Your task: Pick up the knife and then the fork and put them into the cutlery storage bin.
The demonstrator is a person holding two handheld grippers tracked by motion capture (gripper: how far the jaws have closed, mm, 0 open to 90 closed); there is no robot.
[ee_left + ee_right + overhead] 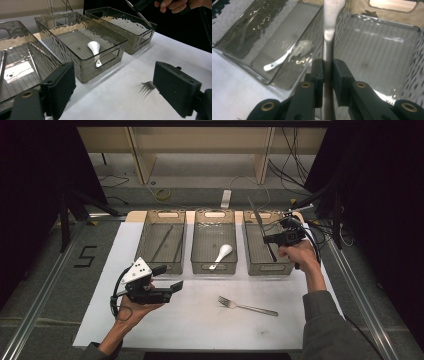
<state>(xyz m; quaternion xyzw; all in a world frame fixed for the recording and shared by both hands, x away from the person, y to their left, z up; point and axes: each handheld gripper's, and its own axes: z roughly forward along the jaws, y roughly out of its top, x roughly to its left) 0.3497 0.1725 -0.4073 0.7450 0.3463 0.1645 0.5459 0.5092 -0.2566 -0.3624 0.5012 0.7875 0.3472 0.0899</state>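
Observation:
My right gripper (269, 239) (327, 72) is shut on a metal knife (255, 214) (329, 27) by its handle and holds it in the air over the right clear bin (250, 256) (387, 57). The knife (140, 13) slants above that bin's rim (140, 37). A white spoon (223, 253) (94, 50) (287, 55) lies in the middle bin (214, 268) (82, 67). A metal fork (248, 307) (147, 86) rests on the white table sheet (190, 320). My left gripper (170, 277) (113, 85) hovers open at the left front, with nothing between its jaws.
The left bin (145, 240) holds thin dark utensils (163, 242). All three bins stand in a row along the far edge of the sheet. Cables and a wooden frame lie on the floor beyond the table.

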